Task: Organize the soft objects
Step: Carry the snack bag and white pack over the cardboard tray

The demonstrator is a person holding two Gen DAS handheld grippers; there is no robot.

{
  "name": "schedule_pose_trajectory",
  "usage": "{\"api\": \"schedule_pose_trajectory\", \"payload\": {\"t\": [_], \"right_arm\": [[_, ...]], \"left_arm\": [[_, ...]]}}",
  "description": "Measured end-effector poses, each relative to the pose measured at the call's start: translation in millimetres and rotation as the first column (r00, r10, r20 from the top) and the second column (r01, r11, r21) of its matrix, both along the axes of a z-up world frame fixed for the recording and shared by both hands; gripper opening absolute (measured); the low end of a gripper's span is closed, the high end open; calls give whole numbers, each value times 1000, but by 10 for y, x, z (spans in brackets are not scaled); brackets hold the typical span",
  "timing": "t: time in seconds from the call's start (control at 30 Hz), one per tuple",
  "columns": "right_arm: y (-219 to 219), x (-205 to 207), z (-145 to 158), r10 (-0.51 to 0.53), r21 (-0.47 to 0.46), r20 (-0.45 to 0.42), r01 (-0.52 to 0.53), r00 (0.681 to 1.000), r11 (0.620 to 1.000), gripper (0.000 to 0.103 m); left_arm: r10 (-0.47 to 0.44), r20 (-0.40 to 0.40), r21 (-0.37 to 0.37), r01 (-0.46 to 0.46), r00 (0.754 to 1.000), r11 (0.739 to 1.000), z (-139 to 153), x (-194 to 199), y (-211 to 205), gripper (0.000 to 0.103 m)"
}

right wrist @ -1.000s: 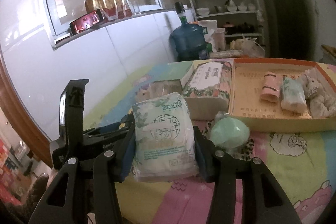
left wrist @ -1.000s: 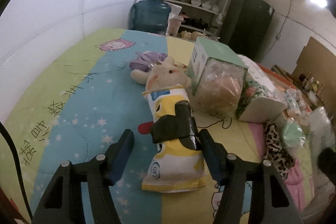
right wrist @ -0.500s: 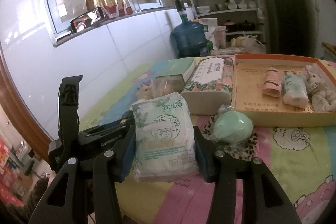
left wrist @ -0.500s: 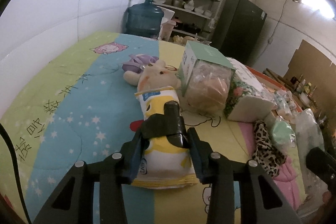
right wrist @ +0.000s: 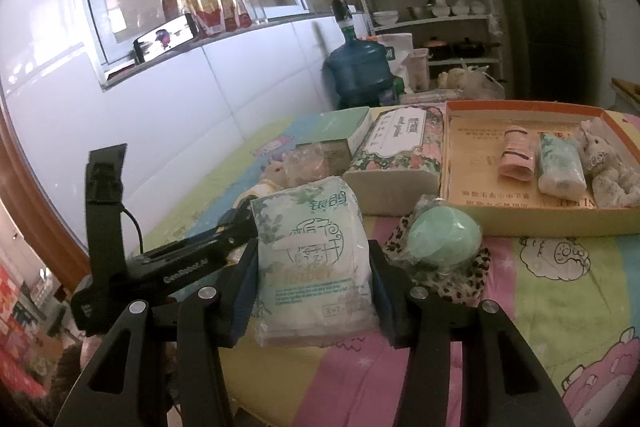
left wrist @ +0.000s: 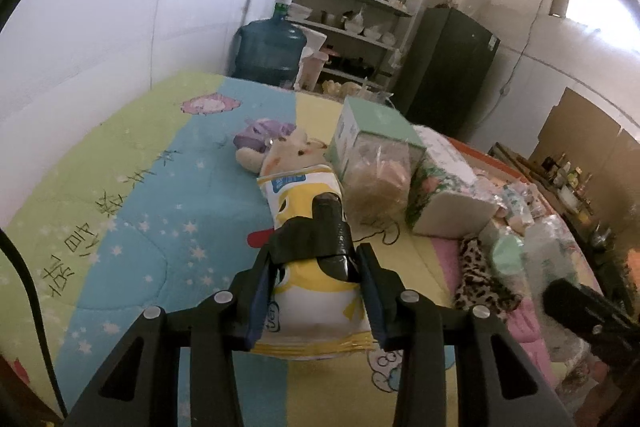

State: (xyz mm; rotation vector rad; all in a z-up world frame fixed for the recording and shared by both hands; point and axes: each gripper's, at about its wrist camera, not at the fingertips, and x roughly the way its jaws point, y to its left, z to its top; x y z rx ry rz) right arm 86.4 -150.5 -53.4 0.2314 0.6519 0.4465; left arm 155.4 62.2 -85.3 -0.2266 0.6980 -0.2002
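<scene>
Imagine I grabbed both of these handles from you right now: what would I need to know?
Left gripper: jaws have just closed on the yellow tissue pack.
Right gripper: jaws clamp the white-green tissue pack.
Done: a pink roll, another tissue pack and a plush toy lie in the orange tray.
Left: both held packs, the green ball, the leopard cloth and the plush rabbit are outside it.
</scene>
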Motion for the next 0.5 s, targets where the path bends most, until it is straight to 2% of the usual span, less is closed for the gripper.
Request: {"api": "schedule_pose_trajectory", "payload": {"t": [0.2, 0.5], "right_arm": [[-27, -30, 39, -7, 7, 10, 7, 1000, 1000, 52], [-258, -71, 163, -68, 28, 41, 67, 997, 997, 52]], "left_arm": [[-17, 46, -5, 18, 999, 1000, 184, -120, -64, 41], [-97, 107, 15, 96, 990, 995, 465, -192, -327, 41]]}}
